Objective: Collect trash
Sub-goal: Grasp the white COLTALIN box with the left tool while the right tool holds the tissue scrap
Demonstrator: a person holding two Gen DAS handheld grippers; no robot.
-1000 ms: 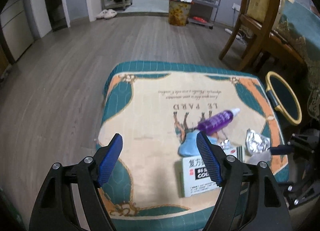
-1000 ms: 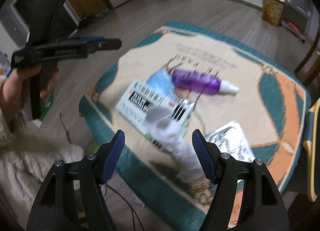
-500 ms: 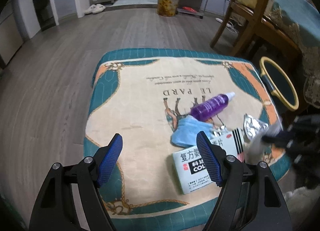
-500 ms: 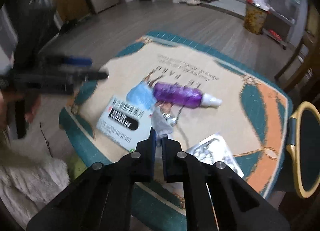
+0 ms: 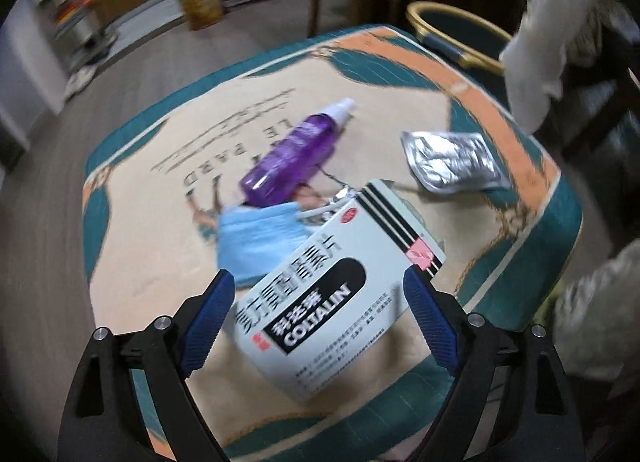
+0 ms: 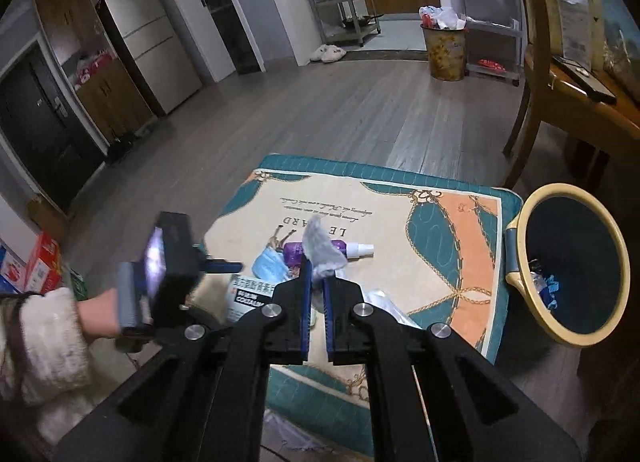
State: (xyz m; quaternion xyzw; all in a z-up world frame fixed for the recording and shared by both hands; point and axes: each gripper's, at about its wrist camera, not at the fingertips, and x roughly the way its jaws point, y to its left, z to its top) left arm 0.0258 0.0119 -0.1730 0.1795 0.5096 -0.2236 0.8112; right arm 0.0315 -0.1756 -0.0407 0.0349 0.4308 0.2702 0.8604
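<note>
My left gripper [image 5: 316, 306] is open, its blue pads either side of a white medicine box [image 5: 340, 294] on the patterned table cover [image 5: 160, 190]. Behind the box lie a blue face mask [image 5: 260, 238], a purple spray bottle [image 5: 296, 154] and a silver foil wrapper [image 5: 452, 162]. My right gripper [image 6: 316, 286] is shut on a crumpled white tissue [image 6: 320, 246] and holds it above the table. The tissue also shows in the left wrist view [image 5: 540, 58] at the upper right. The yellow-rimmed bin [image 6: 568, 270] stands to the right of the table.
A wooden chair [image 6: 560, 74] and table stand beyond the bin. A full waste basket [image 6: 444, 50] and metal shelves are across the wooden floor. The bin [image 5: 456, 38] holds some trash. The left gripper shows in the right wrist view [image 6: 224, 266].
My right gripper closed on the tissue and lifted it off the table. My left gripper moved down and forward to the medicine box, still open.
</note>
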